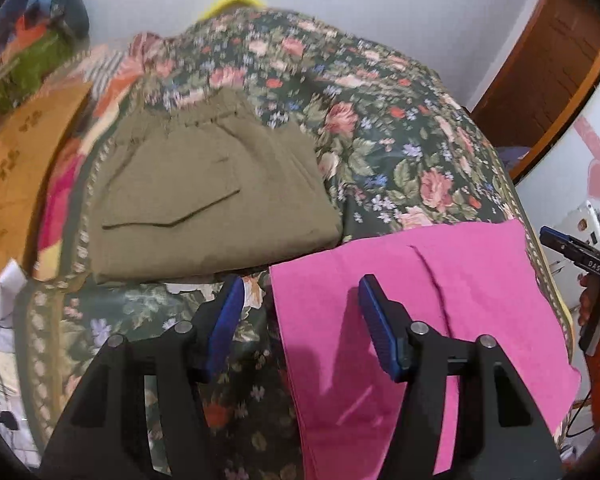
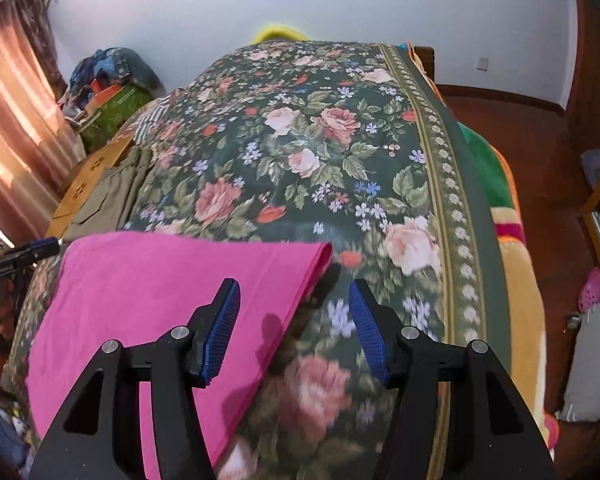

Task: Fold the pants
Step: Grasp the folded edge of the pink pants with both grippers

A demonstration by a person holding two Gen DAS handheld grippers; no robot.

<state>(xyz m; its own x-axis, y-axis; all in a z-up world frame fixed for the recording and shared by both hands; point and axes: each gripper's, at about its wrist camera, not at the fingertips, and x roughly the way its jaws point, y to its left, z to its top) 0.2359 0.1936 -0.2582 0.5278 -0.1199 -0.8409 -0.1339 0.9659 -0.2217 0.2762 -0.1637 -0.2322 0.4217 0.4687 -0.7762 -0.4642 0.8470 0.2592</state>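
My left gripper (image 1: 300,312) and right gripper (image 2: 294,312) both gape wide, holding nothing. Smooth pink pants (image 1: 412,312) lie flat (one seam ridge showing) at lower right on the floral bedspread (image 1: 380,128); folded olive pants (image 1: 204,200) sit left of center.

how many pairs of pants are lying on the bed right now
2. The olive pants lie folded toward the bed's left edge; the pink pants lie flat nearer, below both open grippers. Others could be hidden out of frame.
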